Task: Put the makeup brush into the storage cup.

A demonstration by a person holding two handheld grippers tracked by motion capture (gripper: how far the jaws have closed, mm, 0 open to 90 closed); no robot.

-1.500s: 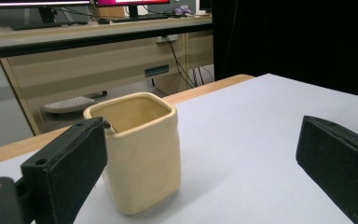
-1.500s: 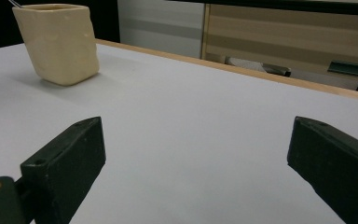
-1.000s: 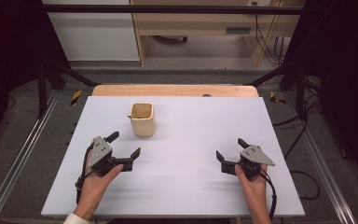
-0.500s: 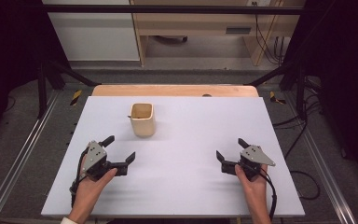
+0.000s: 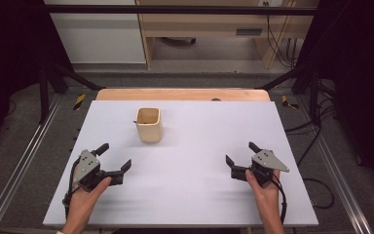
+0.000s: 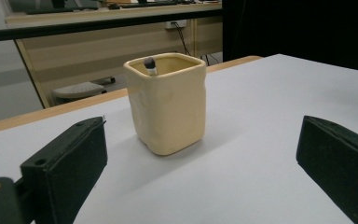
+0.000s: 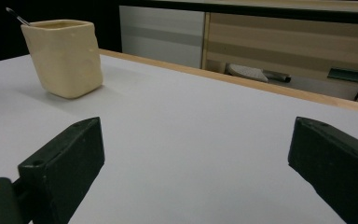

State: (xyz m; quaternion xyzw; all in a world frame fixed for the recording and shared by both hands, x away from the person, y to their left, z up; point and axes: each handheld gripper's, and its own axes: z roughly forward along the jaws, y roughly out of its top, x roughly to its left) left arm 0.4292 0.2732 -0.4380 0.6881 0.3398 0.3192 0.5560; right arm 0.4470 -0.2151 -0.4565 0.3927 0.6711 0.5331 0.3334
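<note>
A cream, square-sided cup [image 5: 149,125] stands upright on the white tabletop [image 5: 195,195], left of centre toward the far side. A thin stick with a dark tip [image 6: 149,65] leans inside it and pokes above the rim [image 7: 16,15]. My left gripper [image 5: 114,156] is at the near left, open and holding nothing, with the cup [image 6: 167,102] straight ahead between its jaws and well clear of them. My right gripper [image 5: 241,152] is at the near right, also open and holding nothing. From it the cup [image 7: 64,56] is far off to the left.
A wooden strip [image 5: 182,94] runs along the table's far edge. Metal rails [image 5: 24,161] flank the table on the floor, and cables [image 5: 321,131] lie at the right. Beyond are a white cabinet [image 5: 97,34] and a wooden bench [image 5: 214,24].
My left gripper has drawn back a little toward the near left edge, away from the cup. The right gripper and the cup have not moved.
</note>
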